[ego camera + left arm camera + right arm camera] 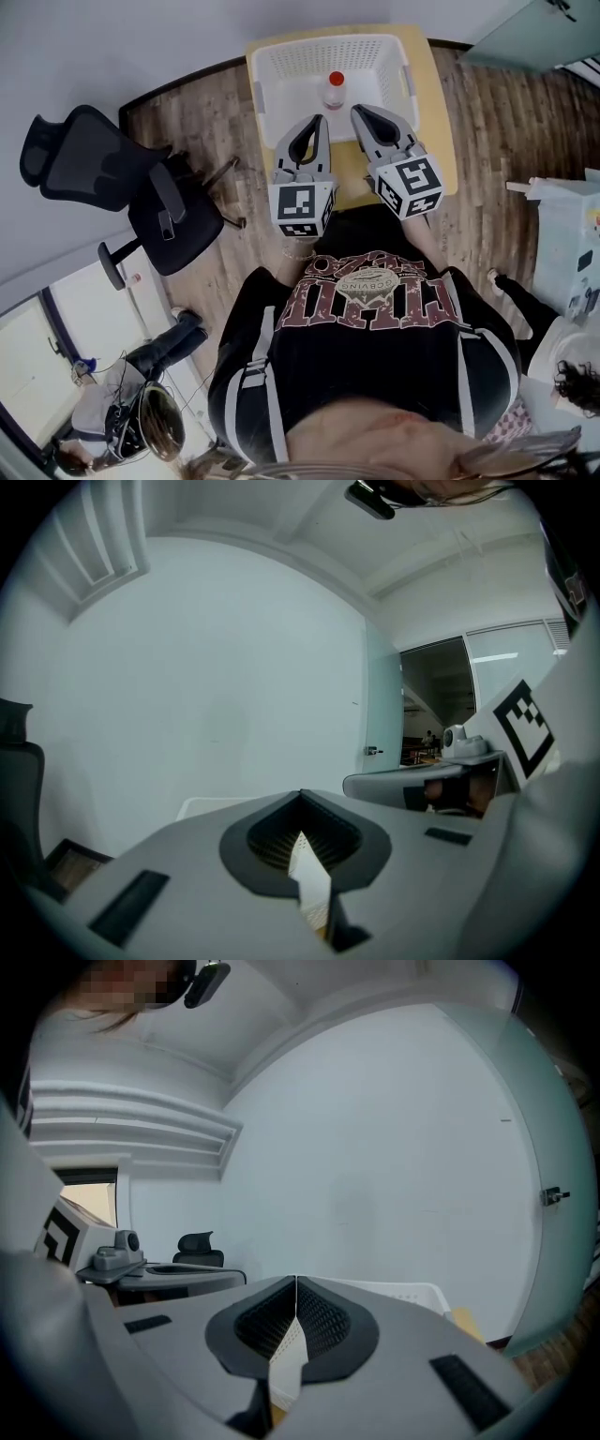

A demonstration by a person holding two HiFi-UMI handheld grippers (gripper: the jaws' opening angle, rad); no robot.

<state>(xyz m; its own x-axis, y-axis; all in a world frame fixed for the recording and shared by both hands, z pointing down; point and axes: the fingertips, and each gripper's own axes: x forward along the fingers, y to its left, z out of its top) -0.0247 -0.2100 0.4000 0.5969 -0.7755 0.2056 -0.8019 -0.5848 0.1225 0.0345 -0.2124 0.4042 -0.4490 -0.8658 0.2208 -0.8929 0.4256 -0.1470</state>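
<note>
I'm looking down at a small yellow desk [437, 112] with a white plastic basket [281, 86] sitting on it and covering most of its far half. A small bottle with a red cap [335, 90] is standing upright on the basket floor, about midway between the side walls and a little toward the near wall.

I'm holding both claws over the near edge of the desk, tips reaching in over the basket's near wall. The left claw [316, 119] is pressed fully together, pads meeting at the tip, with nothing caught in it (only the pale basket is showing through the hollow behind the pads). The right claw [360, 111] is likewise closed tip to tip and gripping nothing. Its tip is hanging just beside the bottle on the right, and the left one is near it on the other side. Neither is touching it, as far as I can tell from above.

I'm judging the bottle to be light and stiff, with smooth round sides that could slide between the pads, and easy to tip over. The best hold looks to be across the body just under the cap, squarely from the side.

A black office chair [103, 159] is standing on the wooden floor [506, 122] off the desk's left edge.
</note>
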